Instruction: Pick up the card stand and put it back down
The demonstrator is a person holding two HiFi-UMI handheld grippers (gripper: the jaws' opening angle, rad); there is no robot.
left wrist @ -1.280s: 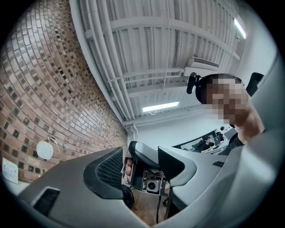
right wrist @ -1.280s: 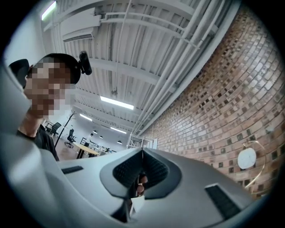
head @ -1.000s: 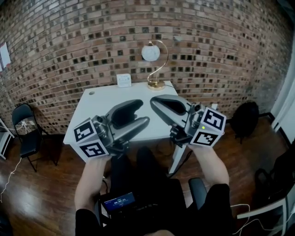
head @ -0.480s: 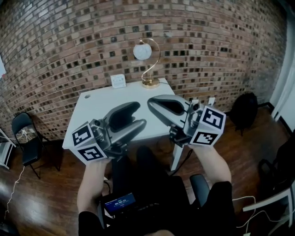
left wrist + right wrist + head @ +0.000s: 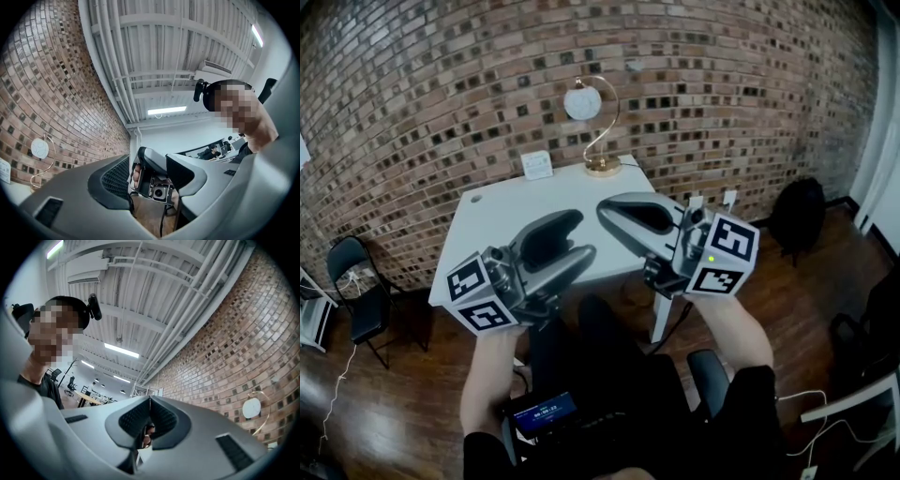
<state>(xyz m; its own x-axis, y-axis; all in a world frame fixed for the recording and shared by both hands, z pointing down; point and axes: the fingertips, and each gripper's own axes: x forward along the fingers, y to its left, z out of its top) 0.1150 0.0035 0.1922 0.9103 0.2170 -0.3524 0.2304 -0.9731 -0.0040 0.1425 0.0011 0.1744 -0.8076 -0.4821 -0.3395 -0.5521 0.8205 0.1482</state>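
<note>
The card stand [image 5: 537, 165], a small white block, stands at the far edge of the white table [image 5: 502, 225], close to the brick wall. Both grippers are held up over the table's near edge, well short of the stand, their jaws pointing toward each other. My left gripper [image 5: 586, 234] [image 5: 147, 161] is open with nothing between its fingers; through the gap I see the right gripper's camera end. My right gripper [image 5: 605, 208] [image 5: 150, 399] is shut, pads together and empty.
A gold lamp with a white globe [image 5: 584, 103] stands on the table right of the stand. A black folding chair [image 5: 356, 281] is left of the table, a black bag [image 5: 795, 214] right of it. A small screen [image 5: 542, 411] rests on the person's lap.
The head view has swung a little right, so the table and lamp sit further left in the picture. Both grippers keep the same pose and jaw states.
</note>
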